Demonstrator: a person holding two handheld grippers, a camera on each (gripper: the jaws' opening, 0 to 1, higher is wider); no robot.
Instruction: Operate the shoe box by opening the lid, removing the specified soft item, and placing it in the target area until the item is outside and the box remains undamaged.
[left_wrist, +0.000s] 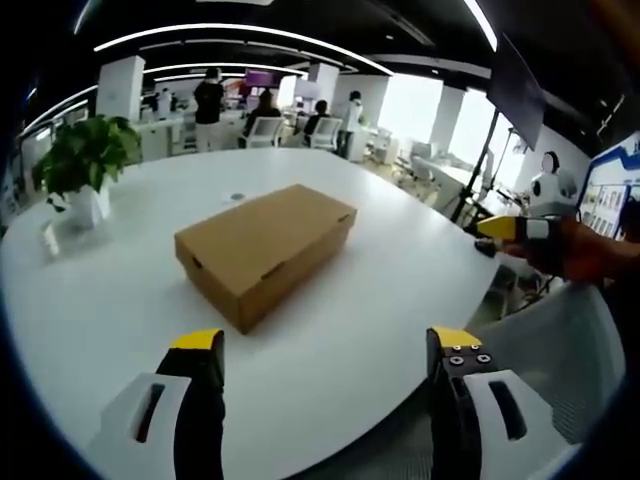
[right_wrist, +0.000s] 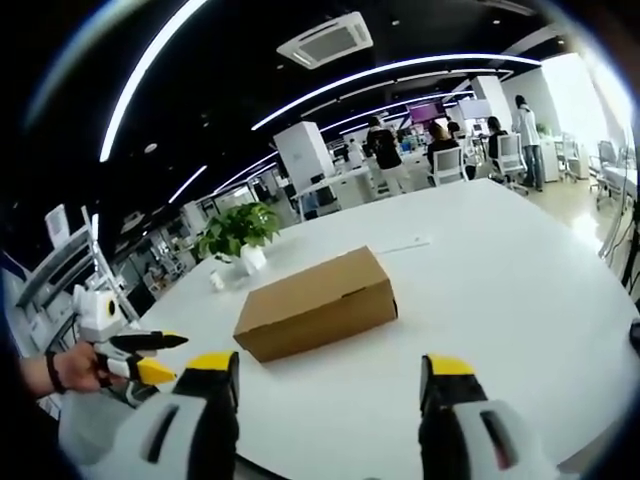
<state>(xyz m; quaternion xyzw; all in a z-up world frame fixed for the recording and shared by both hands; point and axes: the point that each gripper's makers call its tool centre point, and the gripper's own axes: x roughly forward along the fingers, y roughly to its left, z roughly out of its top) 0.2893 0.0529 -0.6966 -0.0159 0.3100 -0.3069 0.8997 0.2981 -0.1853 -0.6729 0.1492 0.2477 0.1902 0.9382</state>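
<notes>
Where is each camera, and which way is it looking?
Left gripper view: rides on the left gripper, looking along its open jaws across the white table at the closed shoe box; the right gripper and a hand come in from the right.
Right gripper view: rides on the right gripper, jaws open, facing the shoe box from another side; the left gripper and a hand show at the left.
Shared: the box, the table, a potted plant.

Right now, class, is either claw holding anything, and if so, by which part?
Nothing is held. The left claw and right claw are both open, short of the closed shoe box on the white table.
</notes>
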